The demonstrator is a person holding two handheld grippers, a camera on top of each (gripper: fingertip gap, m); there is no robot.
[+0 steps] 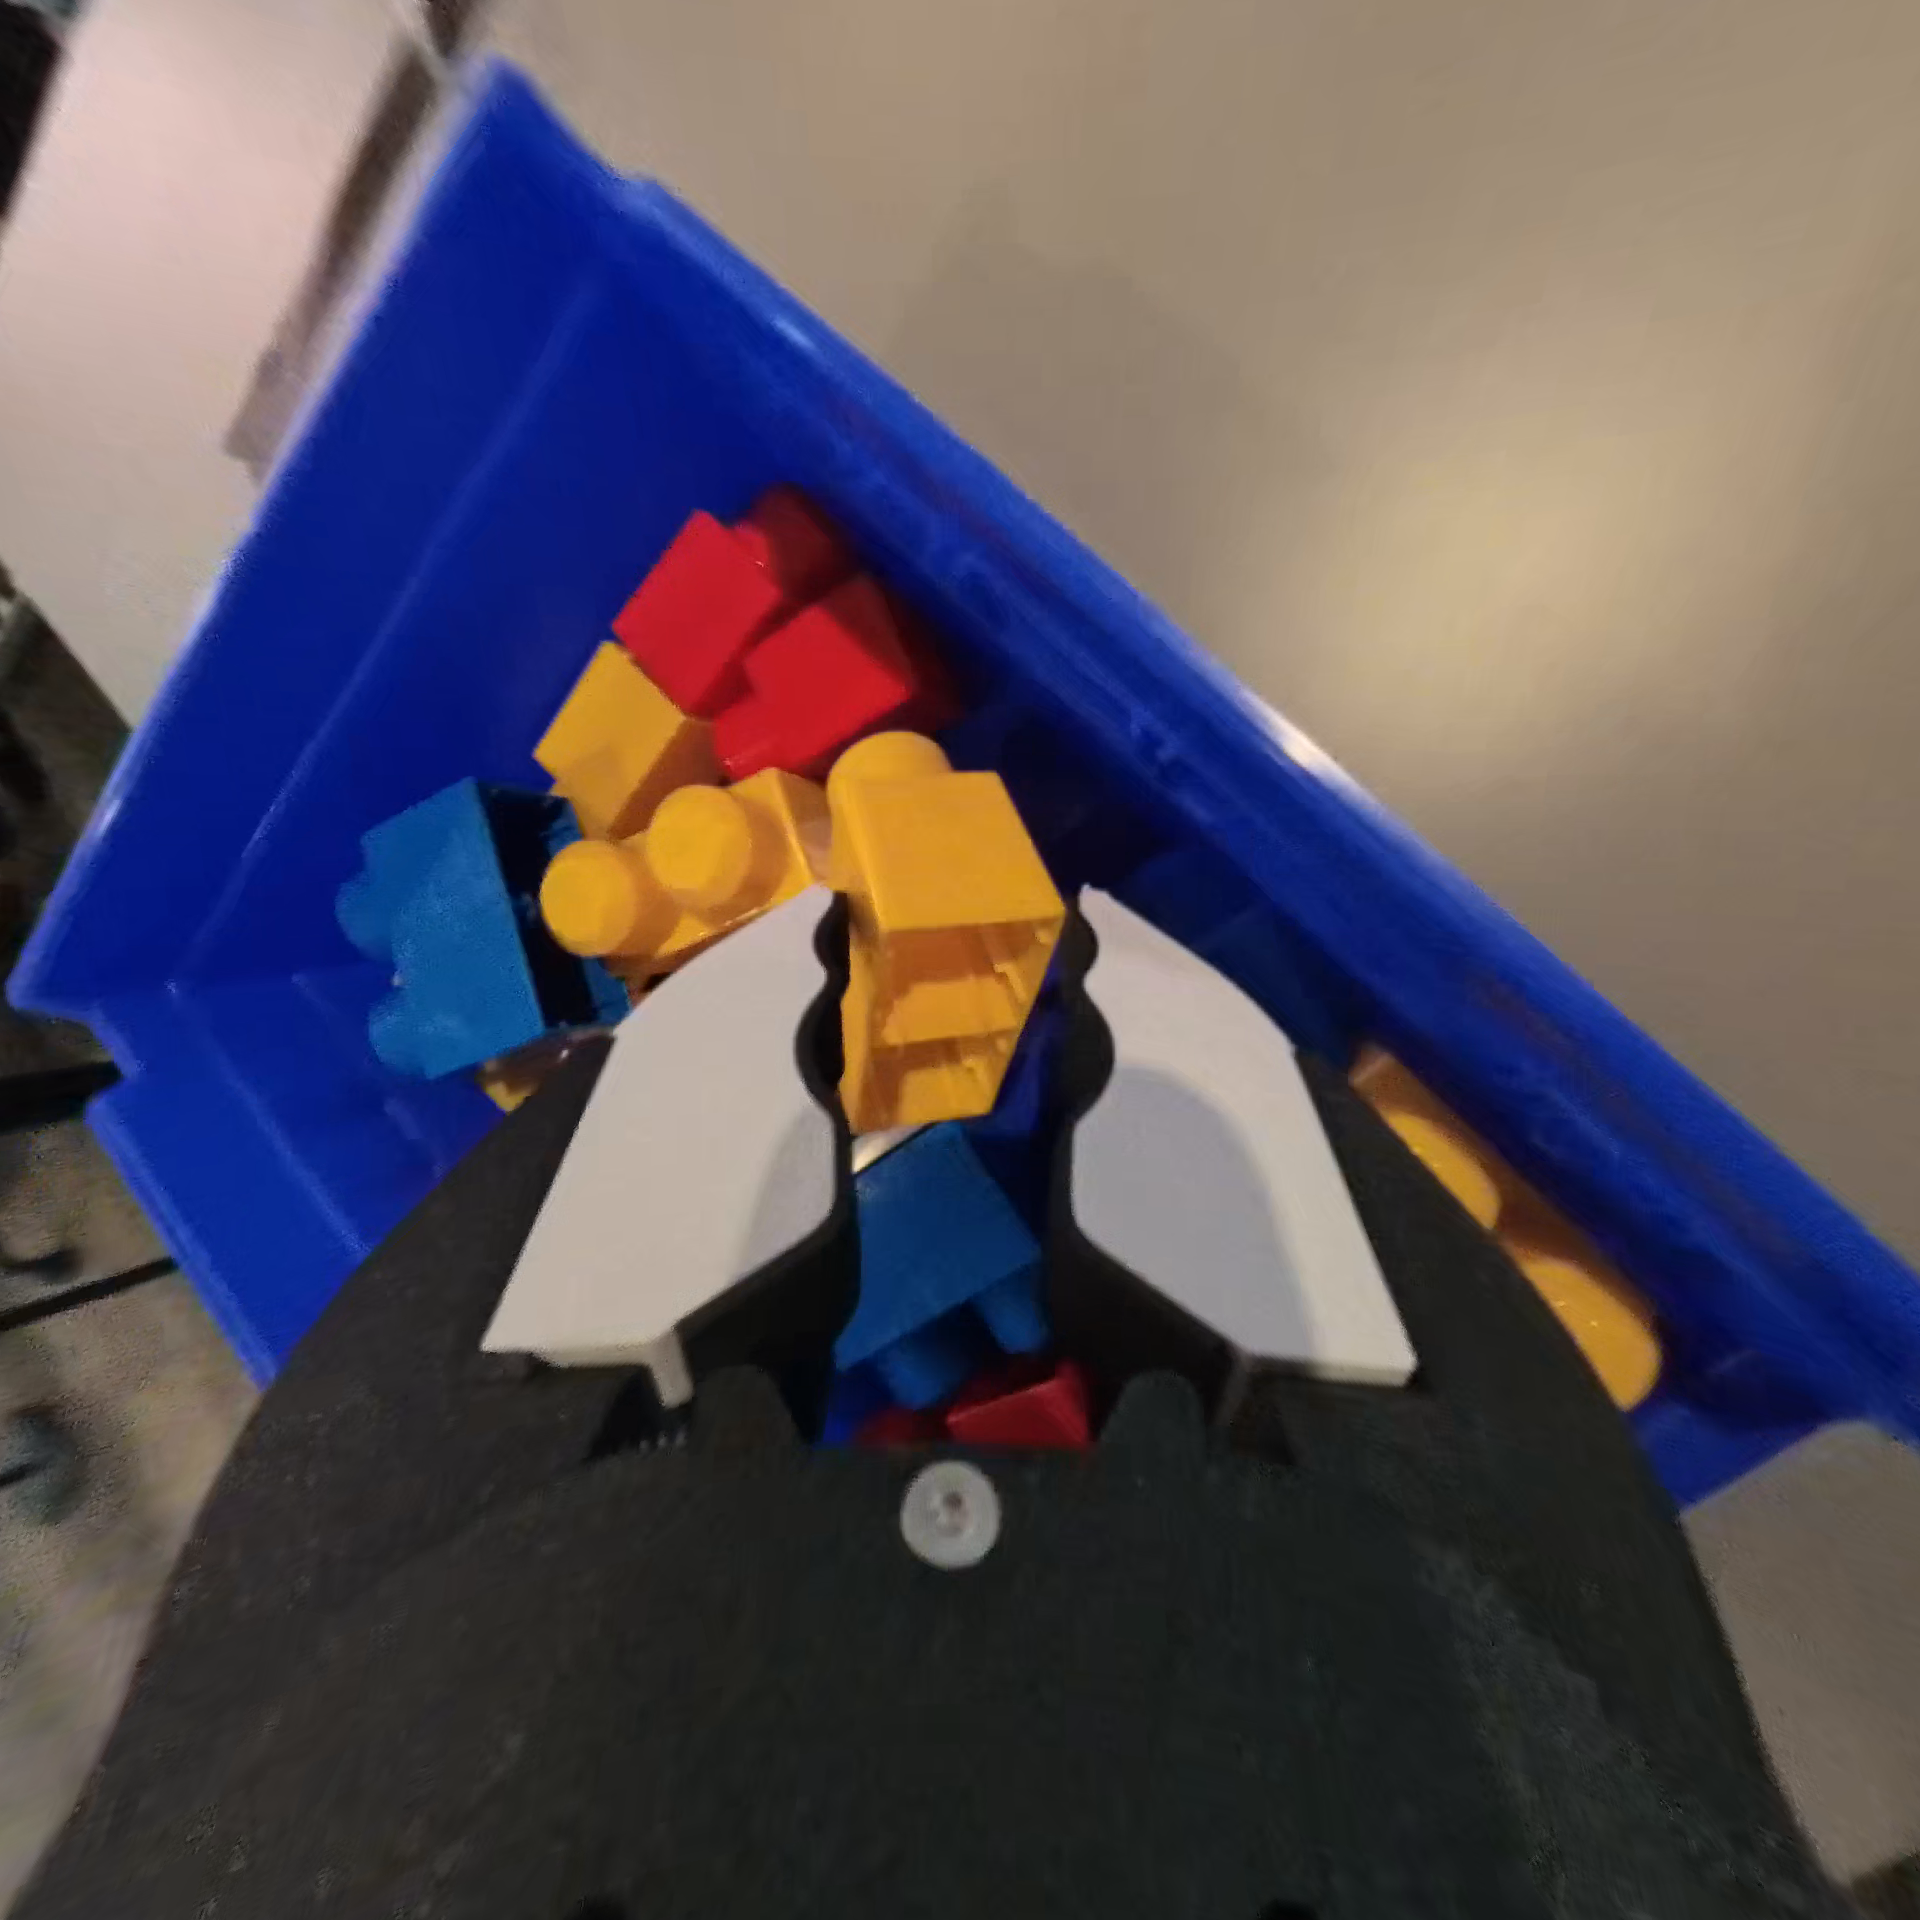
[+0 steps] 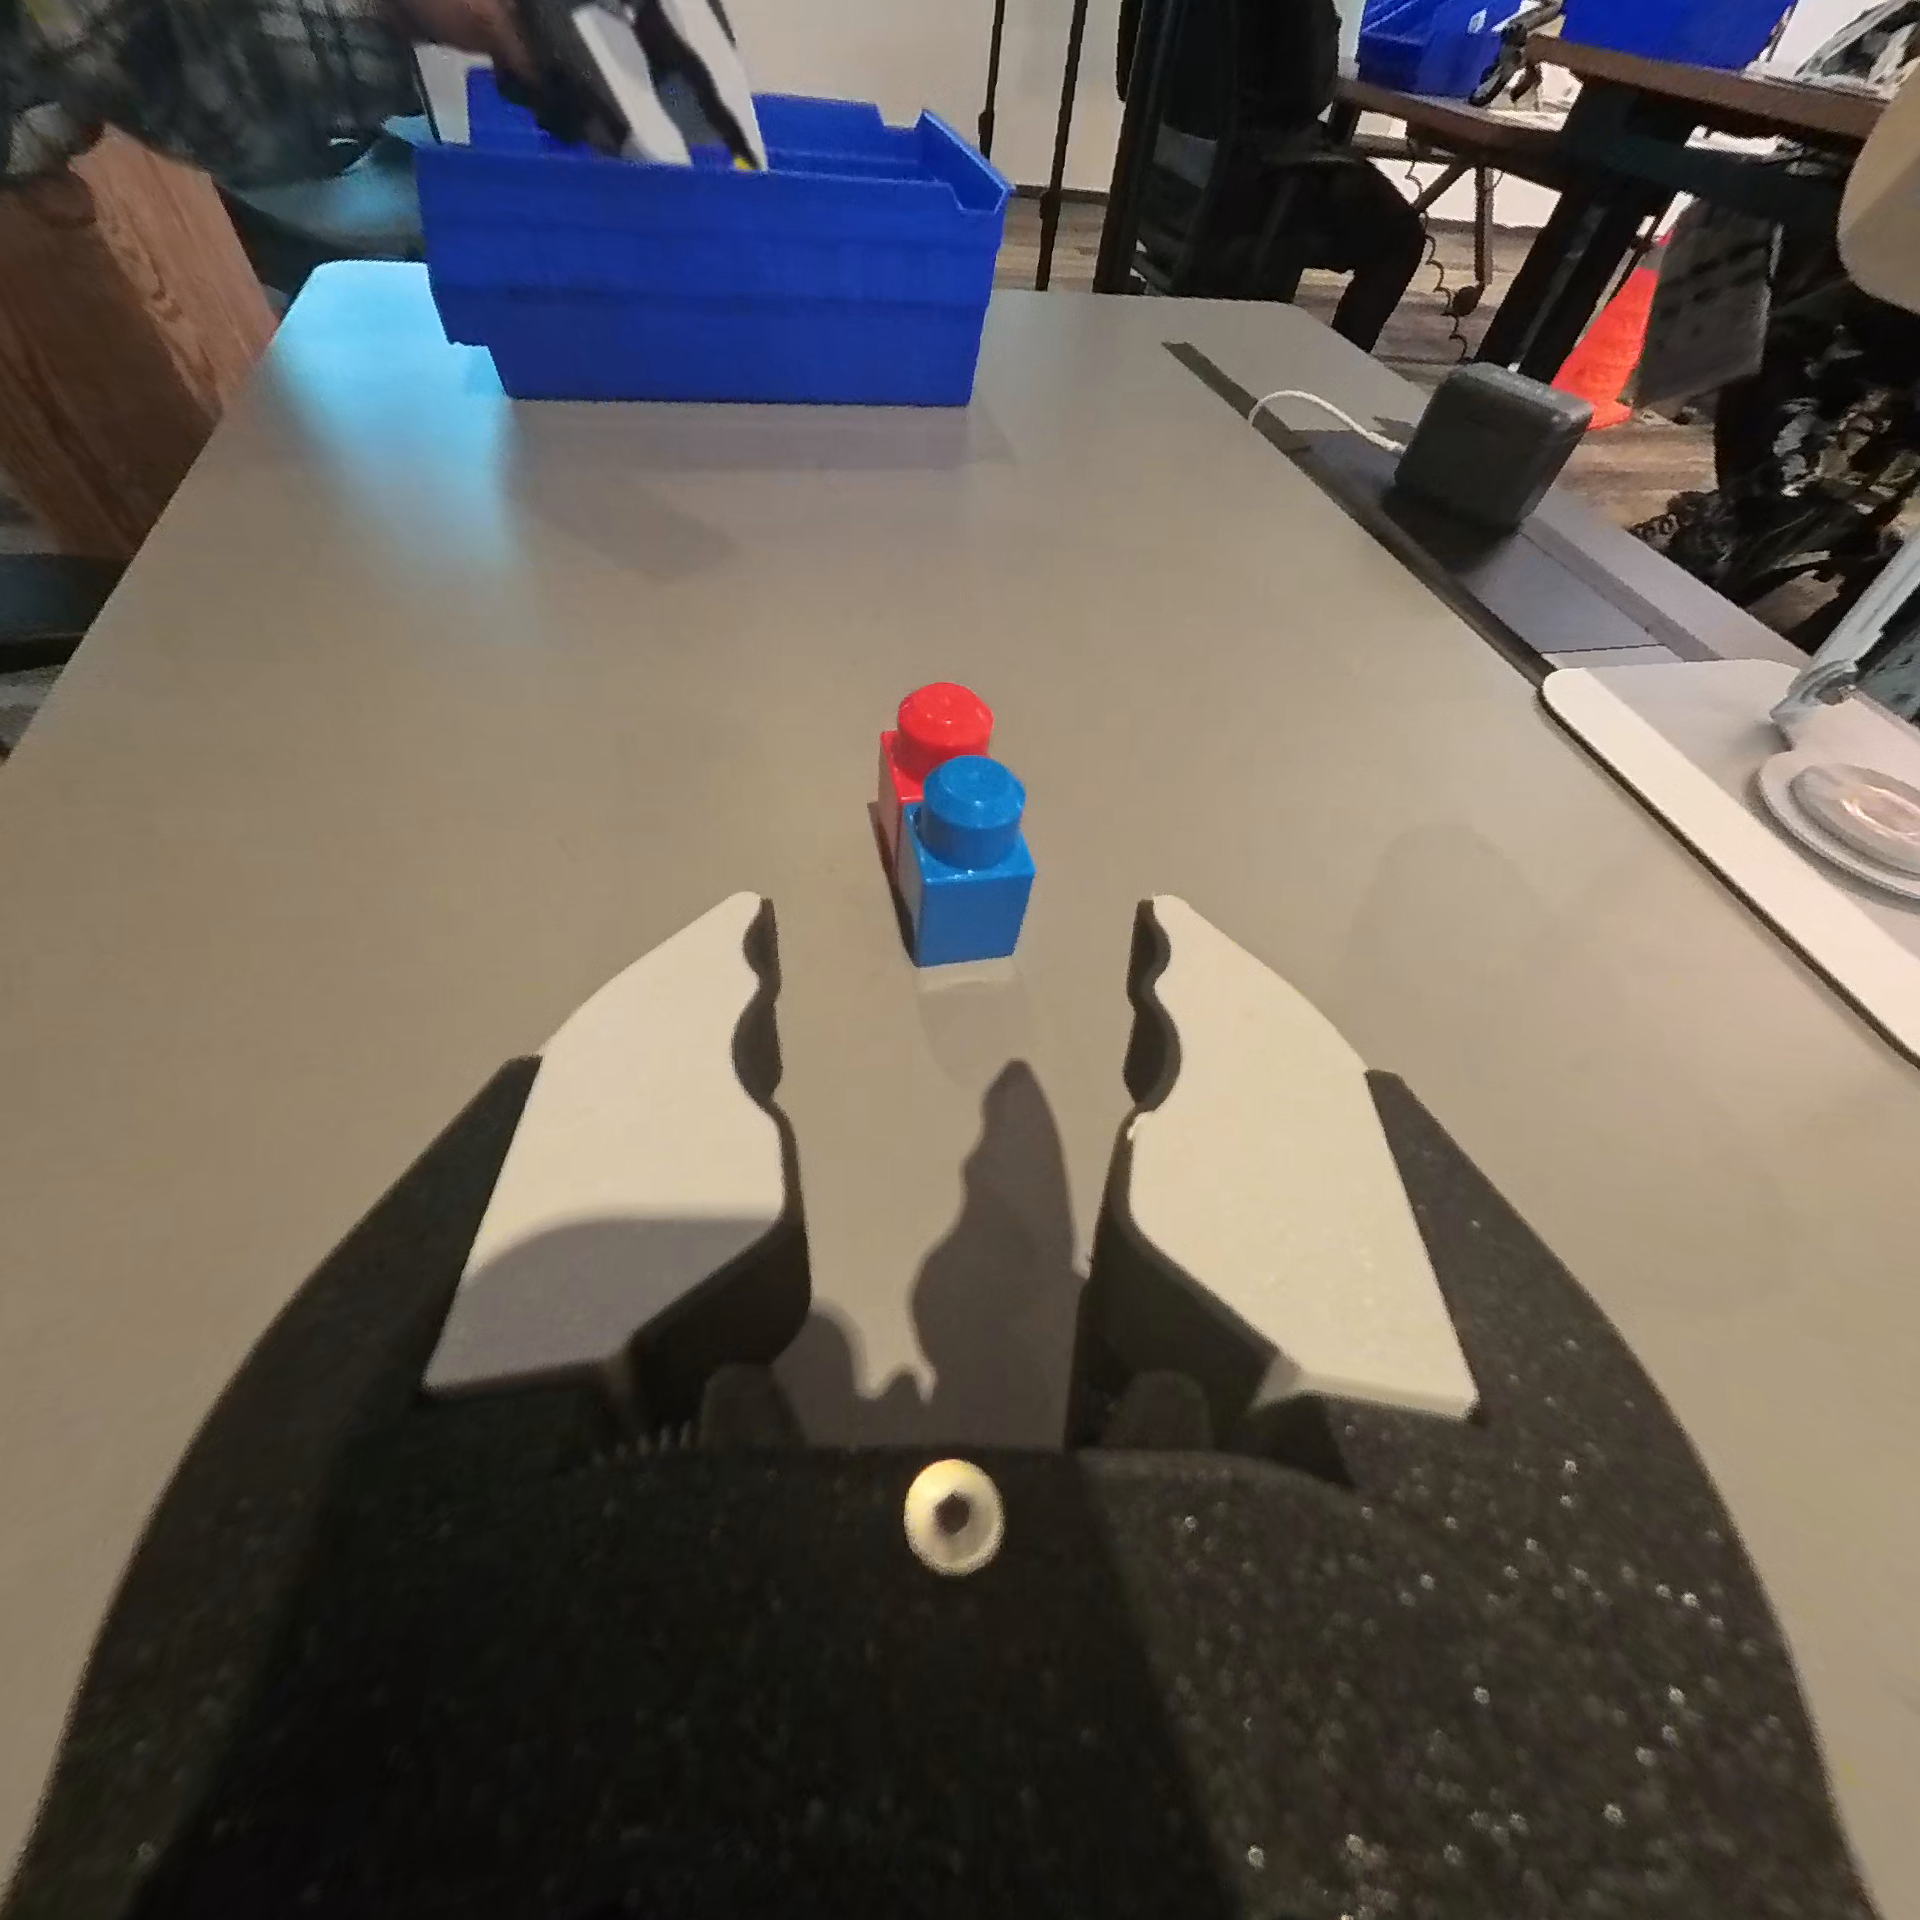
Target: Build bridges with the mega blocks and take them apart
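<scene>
A grey tabltop would be wrong to guess beyond: a pale grey tabletop point(image 1: 1455, 416) fills the background of the left wrist view, with a blue plastic bin point(image 1: 436, 582) lying slantwise across it. Inside the bin is a jumble of mega blocks: red blocks point(image 1: 769, 634) at the far end, yellow blocks point(image 1: 665, 831) in the middle, and a blue block point(image 1: 447, 935) at the left. The left hand-held gripper point(image 1: 951, 914) reaches into the bin, its jaws partly closed around a yellow block point(image 1: 951, 935); the picture is blurred, and I cannot tell whether both fingers press on it.

In the right wrist view, the same grey tabletop point(image 2: 520, 727) stretches toward an office room with other desks. The blue bin point(image 2: 717, 270) stands at the far end, the left hand-held gripper point(image 2: 665, 94) dipping into it. A single-stud blue block point(image 2: 966, 873) and a single-stud red block point(image 2: 930, 748) stand upright, touching each other, in mid-table. The right hand-held gripper point(image 2: 951, 914) hovers just before them, jaws wide apart and empty. A dark grey box point(image 2: 1486, 447) sits at the right edge.
</scene>
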